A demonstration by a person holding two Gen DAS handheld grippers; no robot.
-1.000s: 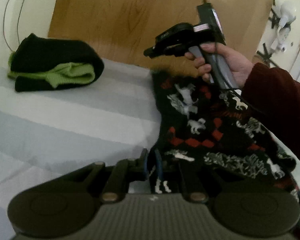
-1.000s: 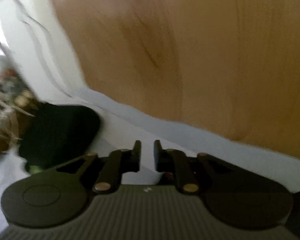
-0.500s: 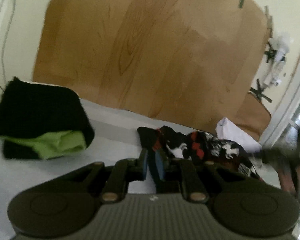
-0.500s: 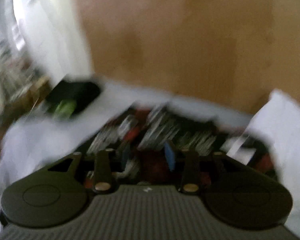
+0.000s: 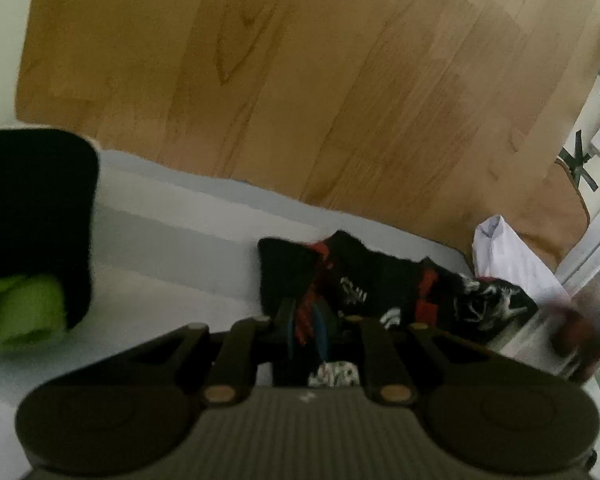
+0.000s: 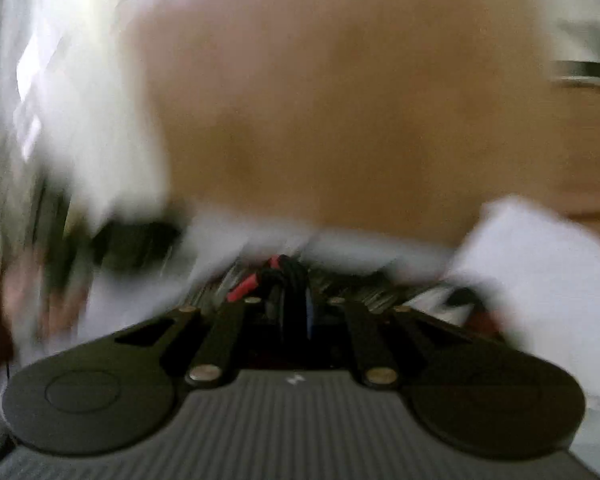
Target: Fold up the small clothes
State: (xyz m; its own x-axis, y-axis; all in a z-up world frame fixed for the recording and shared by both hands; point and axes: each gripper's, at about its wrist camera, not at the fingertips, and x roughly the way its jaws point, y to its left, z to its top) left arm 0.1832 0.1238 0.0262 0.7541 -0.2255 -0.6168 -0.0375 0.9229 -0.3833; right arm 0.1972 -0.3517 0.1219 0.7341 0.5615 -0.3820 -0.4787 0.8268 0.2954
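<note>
While the patterned sock is clamped by the left tongs, the right tongs are seen closing on it too (pretty blurry).

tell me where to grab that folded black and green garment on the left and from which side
Grip the folded black and green garment at its rounded black fold edge, coming in level from the right over the bare sheet. There the layers are bundled thick, so they should lift as one; the green ends facing the camera would likely splay.

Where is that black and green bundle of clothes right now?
In the left wrist view, the black and green bundle lies at the far left on the pale bed sheet, apart from the patterned black garment.
</note>
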